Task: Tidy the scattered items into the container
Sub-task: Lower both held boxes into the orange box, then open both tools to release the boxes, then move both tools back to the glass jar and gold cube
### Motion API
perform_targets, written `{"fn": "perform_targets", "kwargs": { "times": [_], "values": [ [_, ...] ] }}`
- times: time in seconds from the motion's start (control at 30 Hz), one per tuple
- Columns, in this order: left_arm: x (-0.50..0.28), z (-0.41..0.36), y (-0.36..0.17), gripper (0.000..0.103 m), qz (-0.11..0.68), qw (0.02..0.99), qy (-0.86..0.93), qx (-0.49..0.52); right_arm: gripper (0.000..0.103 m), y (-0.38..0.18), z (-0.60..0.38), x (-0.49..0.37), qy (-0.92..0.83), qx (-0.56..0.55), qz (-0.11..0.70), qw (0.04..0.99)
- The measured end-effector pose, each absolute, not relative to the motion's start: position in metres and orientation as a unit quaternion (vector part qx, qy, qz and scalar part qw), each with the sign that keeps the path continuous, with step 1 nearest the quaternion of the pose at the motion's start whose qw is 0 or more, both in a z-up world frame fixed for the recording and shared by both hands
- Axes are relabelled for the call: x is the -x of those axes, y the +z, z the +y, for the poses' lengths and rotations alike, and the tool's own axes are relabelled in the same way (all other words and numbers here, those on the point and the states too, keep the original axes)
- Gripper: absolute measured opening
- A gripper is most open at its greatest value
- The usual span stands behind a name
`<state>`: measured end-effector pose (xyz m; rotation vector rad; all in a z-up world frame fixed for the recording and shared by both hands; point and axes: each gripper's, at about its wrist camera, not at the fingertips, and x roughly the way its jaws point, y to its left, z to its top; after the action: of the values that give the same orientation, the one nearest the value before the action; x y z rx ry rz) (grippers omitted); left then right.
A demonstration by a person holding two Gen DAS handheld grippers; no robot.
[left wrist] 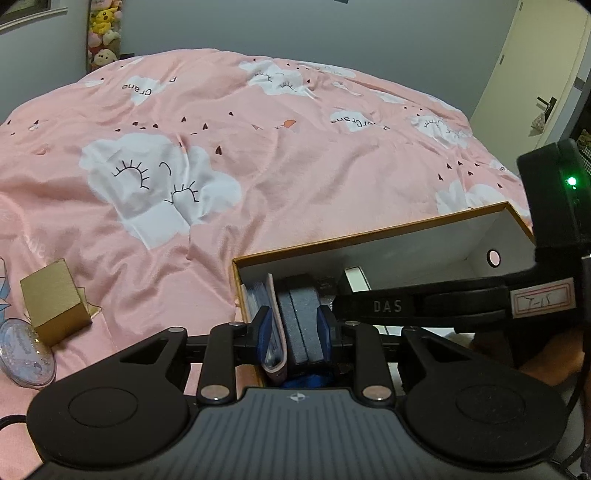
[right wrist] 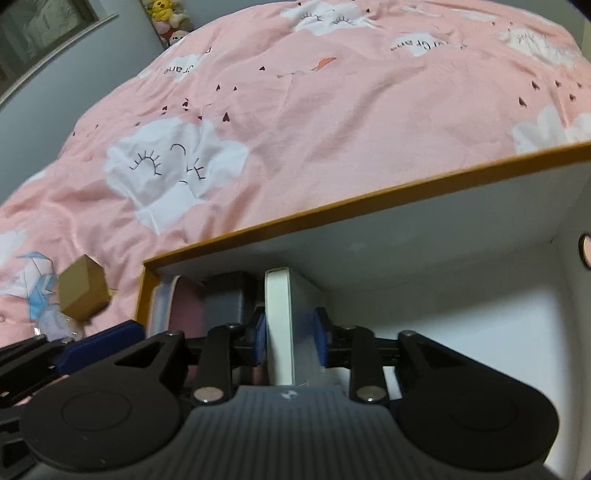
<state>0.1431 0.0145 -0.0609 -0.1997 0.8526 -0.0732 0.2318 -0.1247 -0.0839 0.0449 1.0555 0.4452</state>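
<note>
Pink bedding (left wrist: 295,177) carries the box (left wrist: 369,234); left gripper (left wrist: 291,334) clamps grey foam (left wrist: 301,317), right gripper (right wrist: 290,338) released around the white case (right wrist: 280,325), packing upright.

A pink duvet (left wrist: 295,155) printed with white sleepy-eyed clouds and small dark hearts covers the bed. Plush toys (left wrist: 104,35) hang against the grey wall (left wrist: 332,33); a cream door (left wrist: 535,74) stands right.
</note>
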Motion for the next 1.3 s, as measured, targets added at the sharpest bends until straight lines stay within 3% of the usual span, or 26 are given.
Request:
{"fn": "perform_targets", "kwargs": {
  "times": [0.6, 0.8, 1.03, 1.3],
  "values": [
    [-0.128, 0.038, -0.051, 0.032, 0.397, 0.909, 0.009, 0.124, 0.028, -0.074, -0.135, -0.21, 0.217, -0.031, 0.483, 0.848],
    [-0.116, 0.049, -0.045, 0.033, 0.389, 0.912, 0.048, 0.125, 0.03, -0.052, -0.138, -0.193, 0.199, -0.009, 0.433, 0.879],
    [-0.097, 0.054, -0.033, 0.036, 0.375, 0.92, 0.071, 0.093, 0.056, -0.024, -0.134, -0.161, 0.206, 0.008, 0.347, 0.915],
    [-0.072, 0.084, -0.024, 0.036, 0.391, 0.909, 0.093, 0.109, 0.069, -0.009, -0.111, -0.125, 0.259, 0.039, 0.297, 0.918]
  ]
}}
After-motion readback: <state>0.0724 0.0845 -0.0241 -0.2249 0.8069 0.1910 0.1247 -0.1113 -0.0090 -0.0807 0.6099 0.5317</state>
